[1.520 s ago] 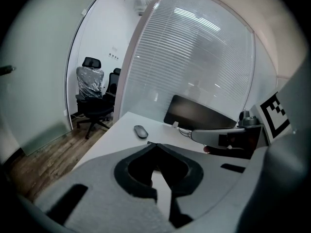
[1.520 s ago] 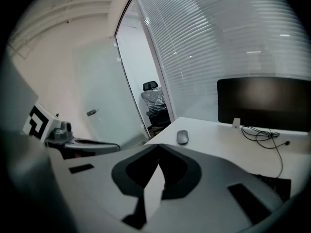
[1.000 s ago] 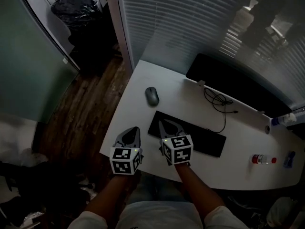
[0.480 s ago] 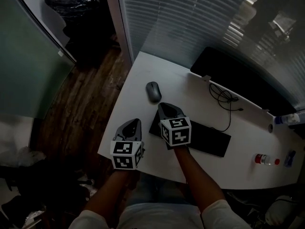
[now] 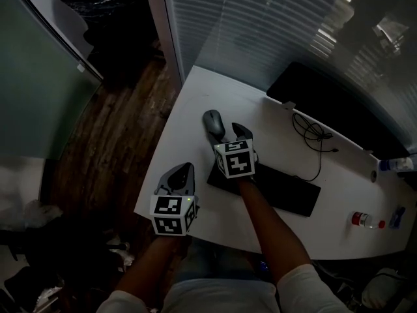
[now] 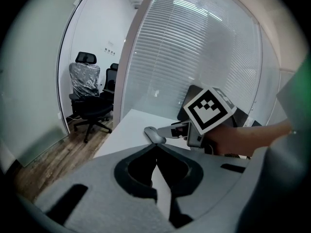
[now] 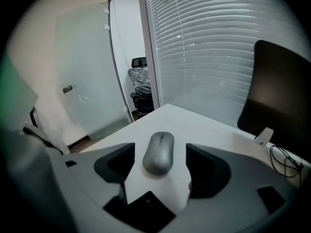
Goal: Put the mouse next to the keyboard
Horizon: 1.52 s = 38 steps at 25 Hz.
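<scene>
A grey mouse [image 5: 212, 124] lies on the white table [image 5: 189, 135], just beyond the left end of the black keyboard [image 5: 281, 195]. My right gripper [image 5: 236, 133] reaches over that end of the keyboard to the mouse. In the right gripper view its jaws are opening and stand apart on either side of the mouse [image 7: 159, 152], with no pad touching it; a corner of the keyboard [image 7: 144, 210] shows below. My left gripper [image 5: 180, 176] hovers shut at the table's near-left edge, holding nothing. In the left gripper view its jaws [image 6: 156, 150] meet, with the right gripper [image 6: 171, 129] and the mouse [image 6: 154, 136] ahead.
A dark monitor [image 5: 326, 103] stands at the back of the table with a looped cable [image 5: 314, 137] before it. A small bottle [image 5: 365, 220] lies at the right. Wood floor [image 5: 117, 149] drops off to the left; office chairs [image 6: 88, 92] stand beyond a glass wall.
My right gripper has moved forward from above the keyboard to the mouse, and its jaws have spread from shut to apart. The left gripper has stayed near the front-left edge.
</scene>
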Motion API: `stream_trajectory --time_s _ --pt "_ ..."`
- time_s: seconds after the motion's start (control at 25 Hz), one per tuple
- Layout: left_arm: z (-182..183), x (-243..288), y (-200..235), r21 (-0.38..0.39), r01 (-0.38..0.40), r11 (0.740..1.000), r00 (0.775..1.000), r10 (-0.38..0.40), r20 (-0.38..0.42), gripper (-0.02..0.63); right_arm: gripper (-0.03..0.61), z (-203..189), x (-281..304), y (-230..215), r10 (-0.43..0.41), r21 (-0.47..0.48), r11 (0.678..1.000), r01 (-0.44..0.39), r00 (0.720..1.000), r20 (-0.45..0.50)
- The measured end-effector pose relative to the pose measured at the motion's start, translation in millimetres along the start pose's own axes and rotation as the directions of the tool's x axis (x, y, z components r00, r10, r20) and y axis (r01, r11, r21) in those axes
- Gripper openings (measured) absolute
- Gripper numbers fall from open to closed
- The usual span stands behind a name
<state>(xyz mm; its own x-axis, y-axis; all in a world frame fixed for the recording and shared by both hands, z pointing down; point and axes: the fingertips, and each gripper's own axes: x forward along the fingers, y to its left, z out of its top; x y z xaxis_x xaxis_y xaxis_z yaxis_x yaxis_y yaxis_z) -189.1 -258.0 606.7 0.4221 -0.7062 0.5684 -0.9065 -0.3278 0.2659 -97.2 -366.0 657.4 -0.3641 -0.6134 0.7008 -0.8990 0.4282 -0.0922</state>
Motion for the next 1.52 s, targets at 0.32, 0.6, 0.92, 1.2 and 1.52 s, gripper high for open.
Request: stream_trajectory --time_s 0.32,0.6,0.92,1.2,1.52 --pt "-1 3 11 -0.025 -0.014 1.0 1.0 0.014 0.0 0.005 0.388 -2 45 7 0.005 -0.019 1.0 -0.007 0.994 -0.113" --pt "-3 4 22 -0.031 -0.022 0.999 1.0 0.022 -0.008 0.005 0.387 -7 67 0 -0.024 -0.053 0.998 0.014 0.982 -0.185" --pt "-3 4 27 -0.049 -0.026 0.998 1.0 0.025 -0.009 0.005 0.296 -4 65 -3 -0.038 -0.04 0.999 0.031 0.981 -0.192" --pt "-3 1 26 -0.046 -0.028 0.999 1.0 0.028 -0.006 0.005 0.29 -7 57 -1 -0.028 -0.008 1.0 0.027 0.981 -0.19" --pt "7 -8 18 -0.027 -0.025 0.999 1.0 0.025 0.005 0.005 0.29 0 23 11 -0.003 0.015 1.0 0.006 0.99 -0.139"
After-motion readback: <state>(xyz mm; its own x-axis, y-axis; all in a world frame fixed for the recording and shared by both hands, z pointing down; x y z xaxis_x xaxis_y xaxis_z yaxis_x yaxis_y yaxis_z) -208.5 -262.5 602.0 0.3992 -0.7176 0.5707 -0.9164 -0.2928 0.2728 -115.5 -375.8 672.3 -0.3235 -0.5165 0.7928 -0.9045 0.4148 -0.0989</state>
